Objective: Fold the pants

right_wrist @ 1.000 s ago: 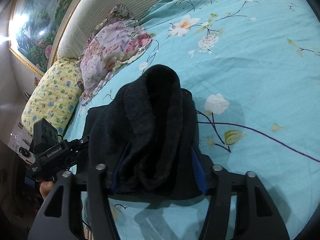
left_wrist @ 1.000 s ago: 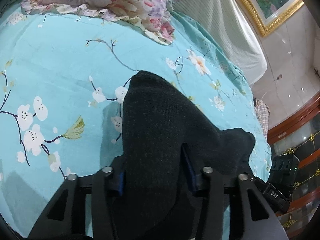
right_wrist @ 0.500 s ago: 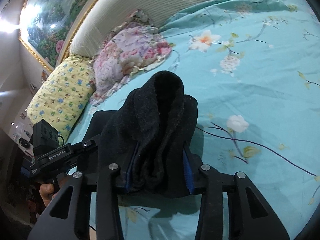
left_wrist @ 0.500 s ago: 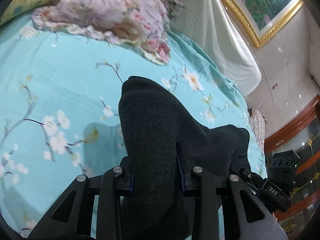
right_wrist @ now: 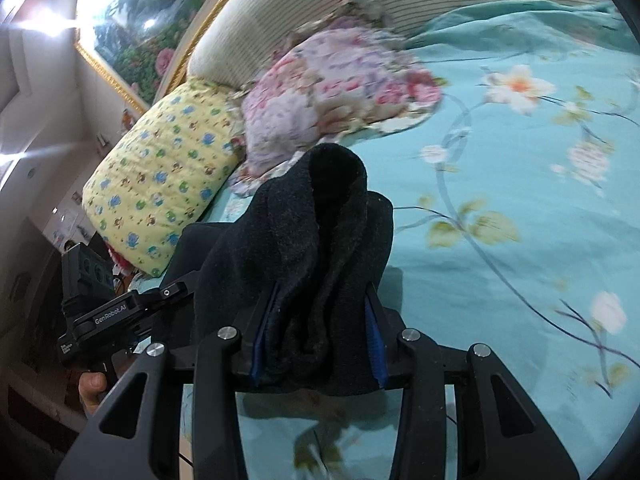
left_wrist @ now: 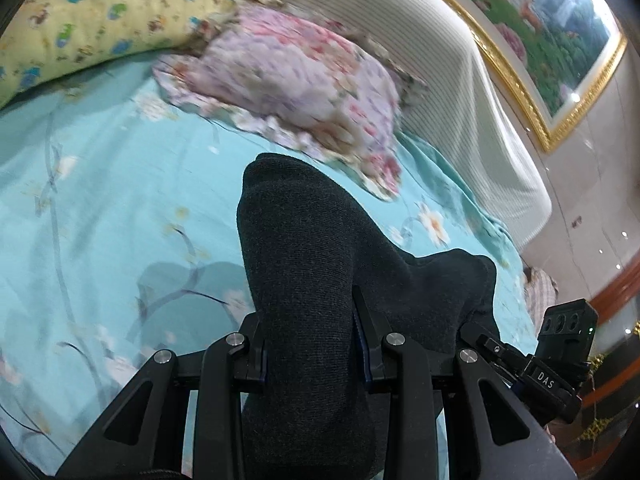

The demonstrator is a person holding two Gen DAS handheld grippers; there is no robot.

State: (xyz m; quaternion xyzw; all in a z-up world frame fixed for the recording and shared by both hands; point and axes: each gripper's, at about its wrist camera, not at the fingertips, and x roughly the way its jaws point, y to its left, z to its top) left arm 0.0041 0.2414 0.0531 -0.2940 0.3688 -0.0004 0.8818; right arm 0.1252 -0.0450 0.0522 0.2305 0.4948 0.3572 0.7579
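Note:
Dark grey pants [left_wrist: 304, 240] are bunched up and lifted above the turquoise flowered bedsheet [left_wrist: 100, 208]. My left gripper [left_wrist: 310, 320] is shut on one thick fold of them, which stands up between its fingers. In the right wrist view the same pants [right_wrist: 320, 220] show their fuzzy inner side, and my right gripper [right_wrist: 320, 300] is shut on that bundle. Cloth spans the gap between the two grippers. The right gripper's body [left_wrist: 532, 368] shows at the right of the left wrist view. At the left of the right wrist view the left gripper's body [right_wrist: 112, 312] appears, with a hand [right_wrist: 92, 388] under it.
A pink floral pillow [left_wrist: 296, 84] and a yellow patterned pillow [right_wrist: 160, 184] lie ahead by the striped padded headboard [left_wrist: 460, 92]. A gold-framed painting [left_wrist: 560, 40] hangs above. The bed's right edge meets a wooden fixture [left_wrist: 616, 292].
Both grippers closed tighter on the pants, then rose with them and moved toward the pillows. The bedsheet has dropped farther below, and the pillows and headboard now fill more of each view.

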